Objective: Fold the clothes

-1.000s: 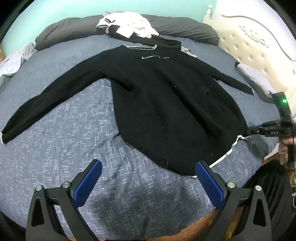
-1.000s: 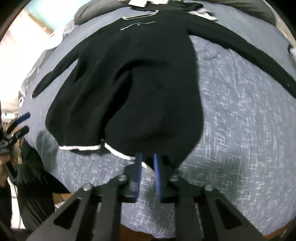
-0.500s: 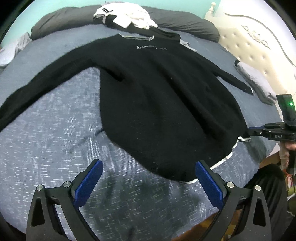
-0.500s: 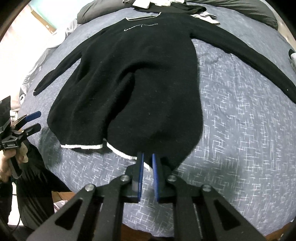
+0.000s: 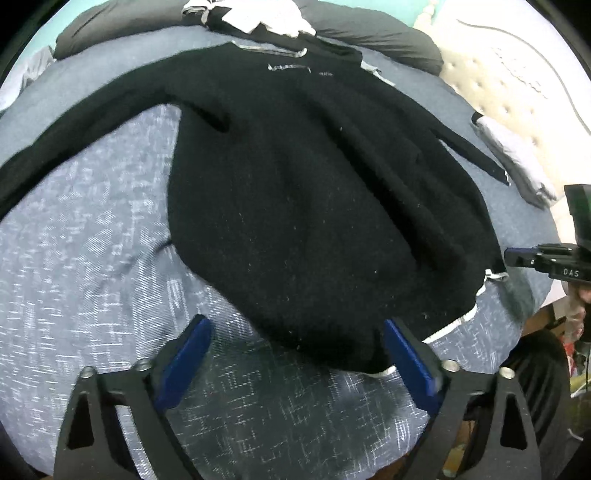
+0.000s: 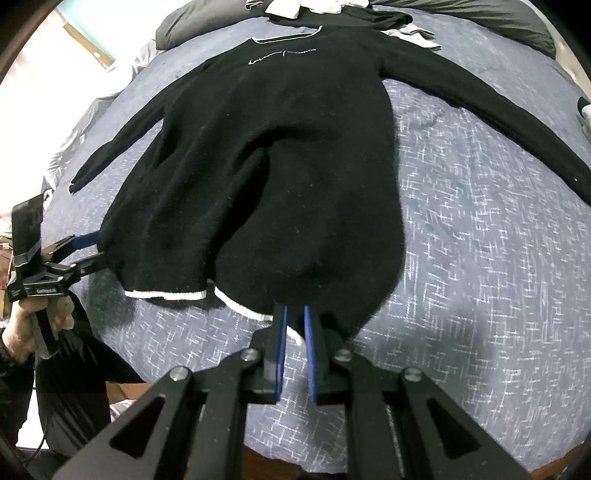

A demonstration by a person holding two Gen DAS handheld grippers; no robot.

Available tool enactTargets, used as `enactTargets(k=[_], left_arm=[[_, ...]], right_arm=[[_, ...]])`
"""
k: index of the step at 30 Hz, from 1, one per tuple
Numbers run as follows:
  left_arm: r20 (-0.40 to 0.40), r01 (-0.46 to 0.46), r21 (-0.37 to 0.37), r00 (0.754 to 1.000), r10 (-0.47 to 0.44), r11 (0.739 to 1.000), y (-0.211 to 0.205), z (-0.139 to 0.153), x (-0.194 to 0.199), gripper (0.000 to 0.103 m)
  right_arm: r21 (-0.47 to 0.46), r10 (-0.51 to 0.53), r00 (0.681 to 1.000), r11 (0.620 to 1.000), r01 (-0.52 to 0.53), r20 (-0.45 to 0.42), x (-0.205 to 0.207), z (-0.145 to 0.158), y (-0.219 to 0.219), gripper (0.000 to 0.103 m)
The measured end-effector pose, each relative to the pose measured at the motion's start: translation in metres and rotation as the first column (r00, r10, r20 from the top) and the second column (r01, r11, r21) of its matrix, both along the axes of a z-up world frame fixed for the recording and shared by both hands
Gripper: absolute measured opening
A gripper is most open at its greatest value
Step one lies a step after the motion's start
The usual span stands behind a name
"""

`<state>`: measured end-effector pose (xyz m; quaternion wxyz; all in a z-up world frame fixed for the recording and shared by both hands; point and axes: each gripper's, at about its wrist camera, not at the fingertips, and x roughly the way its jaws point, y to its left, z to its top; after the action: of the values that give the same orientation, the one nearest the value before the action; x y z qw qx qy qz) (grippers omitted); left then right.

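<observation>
Meanwhile my wide-open left gripper (image 5: 295, 354) had closed in on the sweater (image 5: 314, 192) hem my nearly shut right gripper (image 6: 294, 314) pinched, readying a fold.

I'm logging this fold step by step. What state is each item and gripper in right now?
black sweater: spread face up on the bed, both sleeves out, hem lifted at one corner.
right gripper: jaws shut on the sweater's hem.
left gripper: jaws wide open at the hem, gripping nothing.
clothes pile: unfolded, heaped beyond the collar.
</observation>
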<state>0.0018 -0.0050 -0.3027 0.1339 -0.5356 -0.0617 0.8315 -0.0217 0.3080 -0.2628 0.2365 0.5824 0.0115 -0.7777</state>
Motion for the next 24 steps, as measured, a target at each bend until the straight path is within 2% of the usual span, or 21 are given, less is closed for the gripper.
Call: enactTargets(k=[2,4,6,8,12,14,17,24], left_arm=[[-0.001,0.007,-0.007,1.0,-0.007,1.0,0.001,-0.002,0.0,0.076],[-0.002,0.013,-0.014,1.0,-0.013,1.0,0.001,-0.004,0.001,0.073],[-0.011,0.009,-0.013,1.0,-0.009,1.0,-0.002,-0.003,0.002,0.058],[-0.017,0.01,-0.005,1.0,-0.01,1.0,-0.005,0.0,0.004,0.051],[-0.032,0.026,-0.008,0.999,-0.026,1.0,-0.009,0.006,0.007,0.025],[-0.041,0.035,-0.014,0.999,-0.036,0.999,-0.008,0.009,0.01,0.016],[-0.059,0.046,-0.025,0.997,-0.047,0.999,-0.007,0.017,0.013,0.012],[-0.108,0.062,-0.037,0.992,-0.066,0.997,-0.009,0.047,0.007,0.01]], right_arm=[[-0.001,0.001,1.0,1.0,-0.001,0.002,-0.001,0.0,-0.001,0.009],[-0.002,0.001,1.0,1.0,-0.001,0.004,-0.001,-0.001,-0.001,0.009],[-0.001,0.001,1.0,1.0,-0.001,0.007,-0.002,-0.002,0.0,0.009],[0.001,0.0,1.0,1.0,0.0,0.01,-0.002,-0.004,-0.001,0.009],[-0.001,0.0,1.0,1.0,0.0,0.013,-0.003,-0.004,-0.001,0.009],[-0.004,0.001,1.0,1.0,-0.001,0.012,-0.003,-0.004,-0.001,0.009],[-0.009,0.004,1.0,1.0,-0.003,0.009,-0.003,-0.003,-0.003,0.009],[-0.027,-0.021,1.0,0.999,0.021,-0.007,-0.002,0.005,0.008,0.009]])
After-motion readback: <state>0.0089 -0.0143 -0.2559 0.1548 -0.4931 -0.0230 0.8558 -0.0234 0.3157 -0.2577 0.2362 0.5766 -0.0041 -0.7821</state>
